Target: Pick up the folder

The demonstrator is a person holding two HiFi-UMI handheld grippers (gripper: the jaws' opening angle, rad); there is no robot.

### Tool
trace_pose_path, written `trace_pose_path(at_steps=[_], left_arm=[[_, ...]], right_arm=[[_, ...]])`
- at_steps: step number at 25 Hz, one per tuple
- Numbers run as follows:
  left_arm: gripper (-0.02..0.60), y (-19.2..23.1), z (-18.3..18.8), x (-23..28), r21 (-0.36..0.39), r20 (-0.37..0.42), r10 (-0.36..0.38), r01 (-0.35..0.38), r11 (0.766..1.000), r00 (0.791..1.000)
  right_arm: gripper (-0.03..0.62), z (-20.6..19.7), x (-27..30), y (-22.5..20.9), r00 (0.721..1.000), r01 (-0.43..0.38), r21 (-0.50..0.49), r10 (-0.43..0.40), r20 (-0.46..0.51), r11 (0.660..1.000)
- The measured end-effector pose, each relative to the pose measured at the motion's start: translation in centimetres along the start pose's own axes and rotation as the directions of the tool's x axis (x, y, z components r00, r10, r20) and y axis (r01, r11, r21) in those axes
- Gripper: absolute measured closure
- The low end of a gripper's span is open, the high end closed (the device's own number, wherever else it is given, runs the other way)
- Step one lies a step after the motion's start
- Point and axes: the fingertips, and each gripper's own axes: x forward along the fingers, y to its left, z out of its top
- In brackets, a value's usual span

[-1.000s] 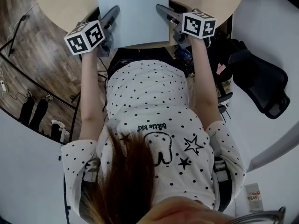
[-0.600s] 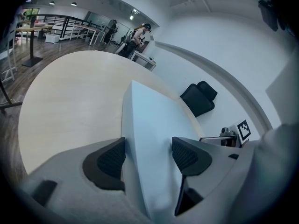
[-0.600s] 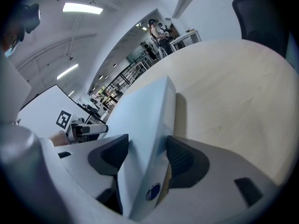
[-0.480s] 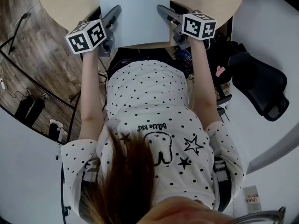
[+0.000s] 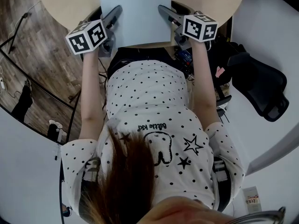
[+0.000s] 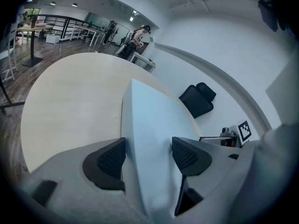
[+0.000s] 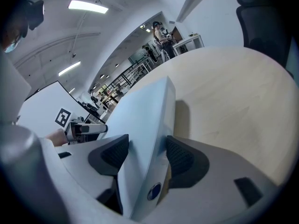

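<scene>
A round pale wooden table (image 5: 70, 3) stood over a dark plank floor, with a black office chair (image 5: 261, 83) off to the right. The light blue folder (image 5: 135, 13) lay at the table's near edge and overhung it slightly. The left gripper (image 5: 114, 14) pinched the folder's left side and the right gripper (image 5: 164, 13) its right side. In both gripper views, each pair of jaws was pressed onto the sheet between them.
</scene>
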Motion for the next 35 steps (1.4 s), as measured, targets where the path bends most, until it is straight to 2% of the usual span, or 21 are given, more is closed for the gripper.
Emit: trace_pose_path(at_steps=[14,23,35], left_arm=[[0.27,-1.3,1.9,-1.3,0.037,0.076,0.0,-0.003,0.999,0.997],[0.27,-1.9,1.9,-2.2,0.043,0.09,0.006,-0.01,0.999,0.996],[0.27,-3.9,4.9,-4.3,0.085,0.188,-0.017,0.001,0.996,0.982]], right_arm=[[0.34,1.8,-1.1,1.1,0.998,-0.002,-0.086,0.007,0.059,0.996],[0.34,2.5,-1.9,1.8,0.997,-0.001,-0.154,0.013,0.074,0.988],[0.34,3.9,-3.2,3.1,0.992,0.025,-0.182,-0.001,0.13,0.983]])
